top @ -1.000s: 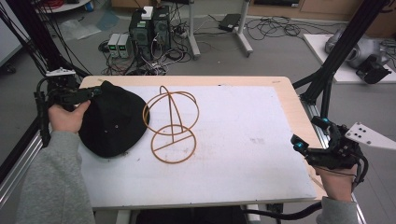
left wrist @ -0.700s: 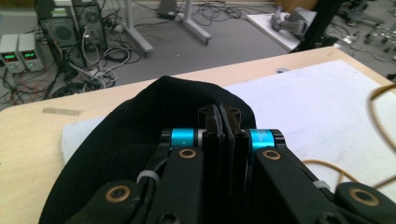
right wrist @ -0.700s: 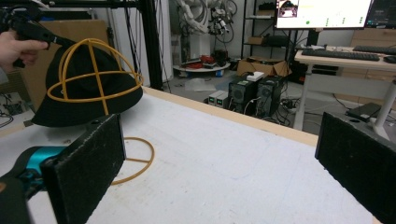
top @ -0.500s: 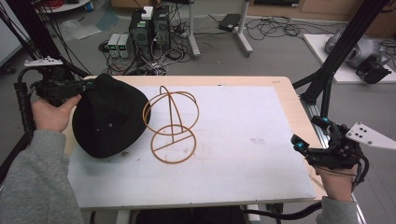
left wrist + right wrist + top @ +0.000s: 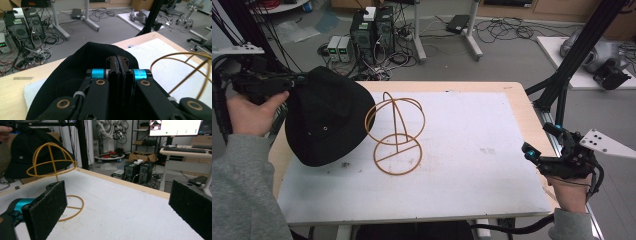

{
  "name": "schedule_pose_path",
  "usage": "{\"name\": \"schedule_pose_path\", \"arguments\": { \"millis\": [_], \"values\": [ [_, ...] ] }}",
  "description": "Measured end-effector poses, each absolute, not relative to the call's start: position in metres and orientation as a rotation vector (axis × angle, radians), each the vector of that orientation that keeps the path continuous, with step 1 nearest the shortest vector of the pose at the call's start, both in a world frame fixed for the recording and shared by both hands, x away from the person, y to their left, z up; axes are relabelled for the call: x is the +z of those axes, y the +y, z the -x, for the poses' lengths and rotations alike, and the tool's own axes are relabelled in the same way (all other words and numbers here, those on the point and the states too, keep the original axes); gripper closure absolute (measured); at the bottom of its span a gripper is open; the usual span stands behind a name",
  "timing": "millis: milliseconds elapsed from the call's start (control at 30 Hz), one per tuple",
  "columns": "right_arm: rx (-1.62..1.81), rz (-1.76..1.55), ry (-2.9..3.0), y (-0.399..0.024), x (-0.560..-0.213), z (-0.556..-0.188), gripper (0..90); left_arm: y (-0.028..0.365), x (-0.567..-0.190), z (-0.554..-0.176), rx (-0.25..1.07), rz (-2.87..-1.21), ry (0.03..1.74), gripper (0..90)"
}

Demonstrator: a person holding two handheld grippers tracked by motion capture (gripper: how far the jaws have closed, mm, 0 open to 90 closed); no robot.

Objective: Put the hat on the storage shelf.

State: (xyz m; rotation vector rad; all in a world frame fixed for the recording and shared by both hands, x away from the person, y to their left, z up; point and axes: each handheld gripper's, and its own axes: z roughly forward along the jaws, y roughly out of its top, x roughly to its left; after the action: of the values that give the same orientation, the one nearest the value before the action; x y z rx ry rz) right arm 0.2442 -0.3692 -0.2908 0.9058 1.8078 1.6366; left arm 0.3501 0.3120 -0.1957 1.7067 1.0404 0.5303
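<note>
Above table (image 5: 492,165), black hat (image 5: 324,117) higher

Soft, even indoor light fills my workspace, casting faint shadows on the white table mat (image 5: 472,150). All pictures look slightly soft. My own jaws blur near the lens, and straight lines bend toward the edges.

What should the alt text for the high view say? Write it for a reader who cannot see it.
The left gripper holds a black hat lifted by its brim beside an orange wire hat stand on a white table. The right gripper waits open at the table's right edge.
</note>
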Motion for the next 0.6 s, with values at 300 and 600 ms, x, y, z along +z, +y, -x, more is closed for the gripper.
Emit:
{"name": "schedule_pose_path", "arguments": {
  "millis": [300,600],
  "values": [
    [1.646,-0.907,1.812,-0.369,-0.294,-0.248,0.8,0.317,-0.169,-0.341,0.516,-1.719,0.997,87.6],
    [1.644,-0.910,1.829,-0.368,-0.296,-0.251,0.8,0.313,-0.152,-0.339,0.525,-1.724,0.977,87.6]
  ]
}}
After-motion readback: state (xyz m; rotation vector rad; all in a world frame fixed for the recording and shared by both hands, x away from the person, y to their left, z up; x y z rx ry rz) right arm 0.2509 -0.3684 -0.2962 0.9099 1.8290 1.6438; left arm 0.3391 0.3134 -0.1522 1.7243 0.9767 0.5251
